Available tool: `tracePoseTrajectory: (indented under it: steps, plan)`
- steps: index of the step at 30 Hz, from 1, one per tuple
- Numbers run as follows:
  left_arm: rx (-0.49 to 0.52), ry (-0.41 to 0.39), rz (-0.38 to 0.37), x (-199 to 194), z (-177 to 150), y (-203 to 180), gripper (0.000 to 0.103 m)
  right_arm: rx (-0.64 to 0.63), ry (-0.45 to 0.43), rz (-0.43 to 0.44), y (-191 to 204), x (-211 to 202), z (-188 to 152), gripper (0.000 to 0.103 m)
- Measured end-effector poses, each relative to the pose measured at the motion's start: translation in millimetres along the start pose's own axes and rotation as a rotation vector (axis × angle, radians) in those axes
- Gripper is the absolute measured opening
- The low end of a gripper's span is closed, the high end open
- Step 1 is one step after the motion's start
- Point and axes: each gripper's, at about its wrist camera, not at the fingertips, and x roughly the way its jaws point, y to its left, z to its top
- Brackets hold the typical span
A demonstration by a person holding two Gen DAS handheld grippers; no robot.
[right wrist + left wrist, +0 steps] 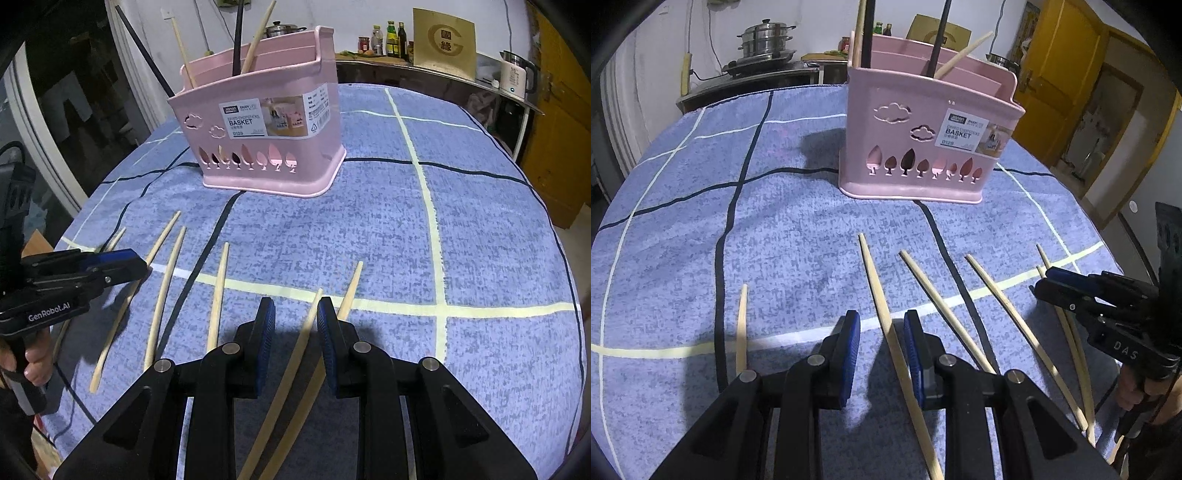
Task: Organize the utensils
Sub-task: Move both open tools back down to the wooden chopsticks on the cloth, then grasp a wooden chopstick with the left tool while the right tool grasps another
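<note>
Blue checked cloth on the table. Left gripper [879, 332] jaws apart, straddling one bamboo chopstick [886, 325]; right gripper [293, 317] apart over another [295, 354] — neither clamped. Six loose bamboo chopsticks count. Risk: right's pair lies touching — may pinch both or flick one. Pink basket [923, 147] beyond holds two bamboo, two black.

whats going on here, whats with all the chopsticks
A person holds a two-finger gripper in each hand and is sorting chopsticks into a pink basket on a blue checked tablecloth. A few chopsticks already stand in the basket; six wooden ones lie loose on the cloth. The left gripper is open with one chopstick between its fingers, not clamped. The right gripper is open too, over the rightmost pair of chopsticks.
</note>
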Motion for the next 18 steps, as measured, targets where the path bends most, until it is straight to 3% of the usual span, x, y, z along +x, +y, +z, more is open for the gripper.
tracePoseTrajectory:
  steps: [10, 18]
  plan:
    - [0.044, 0.019, 0.061, 14, 15, -10, 0.024, -0.019, 0.019, -0.061, 7, 4, 4, 0.023]
    - [0.071, 0.029, 0.102, 26, 30, -16, 0.024, -0.001, 0.02, -0.078, 5, 5, 6, 0.008]
